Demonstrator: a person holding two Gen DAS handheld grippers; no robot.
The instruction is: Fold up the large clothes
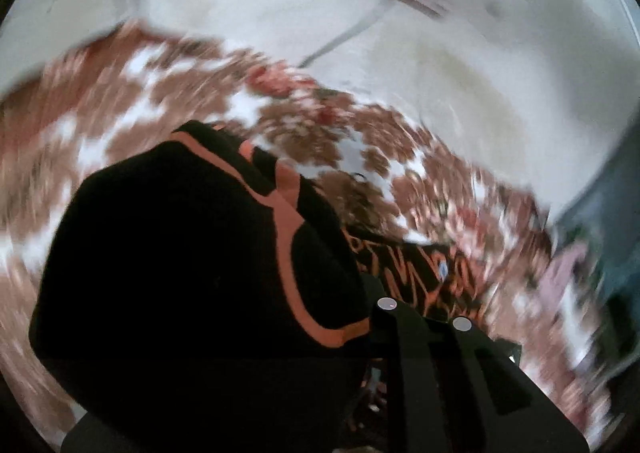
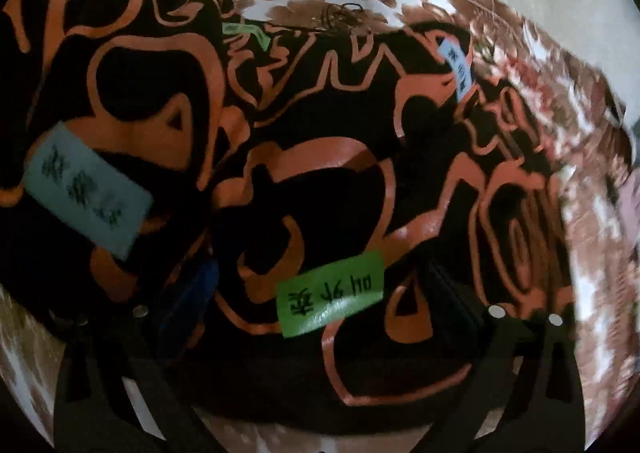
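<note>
Garment: black garment (image 2: 320, 157) with orange line print – spread in folds on the floral cover (image 2: 520, 65), reaching toward its far edge in the right wrist view.
Left gripper: left gripper (image 1: 424, 313) has its fingers nearly together, pinching an edge of the black cloth, which hangs in a dark fold to its left above the blurred cover.
Right gripper: right gripper (image 2: 312, 317) points down over the garment, fingers wide apart, cloth beneath them – no pinch visible.
Labels: green label (image 2: 330, 299) between the right fingers; pale blue label (image 2: 88, 189) at left; small blue tag (image 2: 456, 65) farther back.
</note>
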